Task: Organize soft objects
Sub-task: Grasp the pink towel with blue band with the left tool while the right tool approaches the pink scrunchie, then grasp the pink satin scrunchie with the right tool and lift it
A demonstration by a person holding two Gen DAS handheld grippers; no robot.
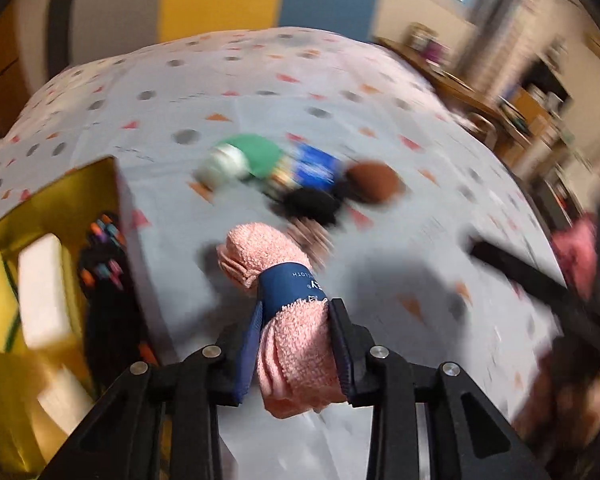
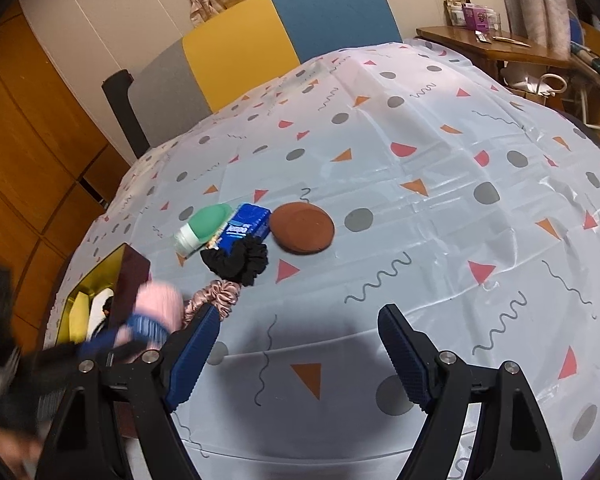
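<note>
2 grippers show: our left gripper [image 1: 296, 320] pinches a rolled pink cloth [image 1: 288, 300] above the tablecloth [image 2: 420, 200], beside the gold box [image 1: 80, 200]. Our right gripper [image 2: 298, 320] hangs wide apart, holding nothing.

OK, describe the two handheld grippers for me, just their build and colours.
Both look alike. The left gripper and right gripper each have two matte black angular fingers with triangular cut-outs and round silver bolt heads. The inner faces carry dark blue ribbed pads. No cables or sleeves show clearly.
</note>
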